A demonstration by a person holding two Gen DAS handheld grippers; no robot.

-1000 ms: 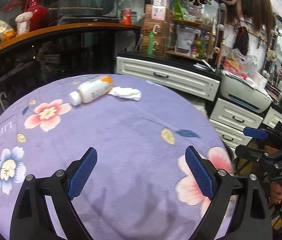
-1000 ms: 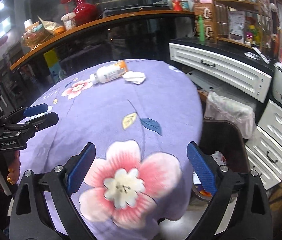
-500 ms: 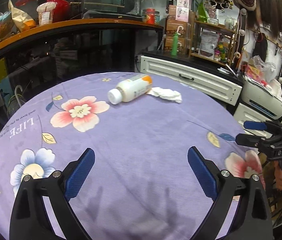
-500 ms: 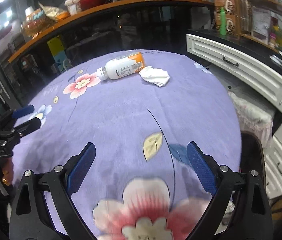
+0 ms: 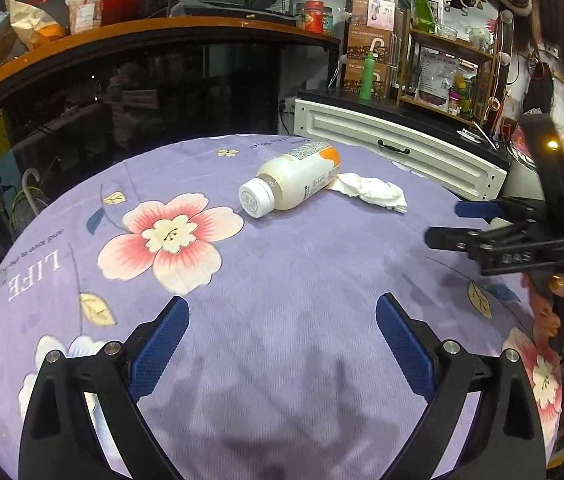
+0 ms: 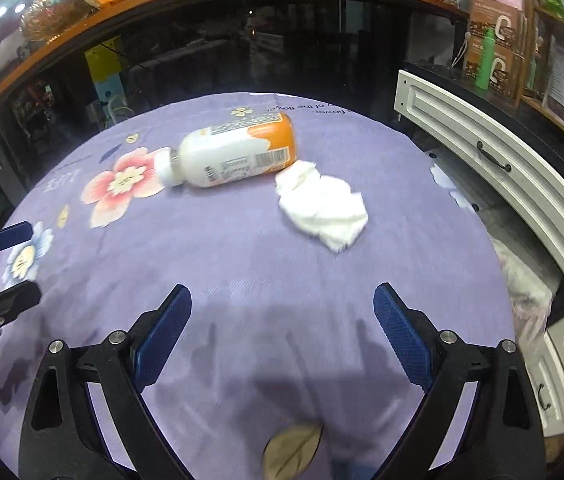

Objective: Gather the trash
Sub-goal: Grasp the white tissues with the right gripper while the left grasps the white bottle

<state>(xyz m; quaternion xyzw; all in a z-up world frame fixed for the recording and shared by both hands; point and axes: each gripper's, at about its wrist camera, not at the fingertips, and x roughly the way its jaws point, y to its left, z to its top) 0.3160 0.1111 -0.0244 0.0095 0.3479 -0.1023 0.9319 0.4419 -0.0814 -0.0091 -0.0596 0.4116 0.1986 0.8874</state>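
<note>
Round table under a purple cloth with pink flower print (image 5: pixel 282 280). Lying on its far side: white plastic bottle with orange base and white cap (image 5: pixel 291 184), on its side; crumpled white paper tissue (image 6: pixel 321 210) touching the bottle's base end. Left gripper (image 5: pixel 282 344) spread wide, empty, above cloth. Right gripper (image 6: pixel 282 328) likewise spread, empty, nearer the tissue.

Both the left gripper (image 5: pixel 282 332) and right gripper (image 6: pixel 282 320) hover with fingers spread wide, empty.
</note>
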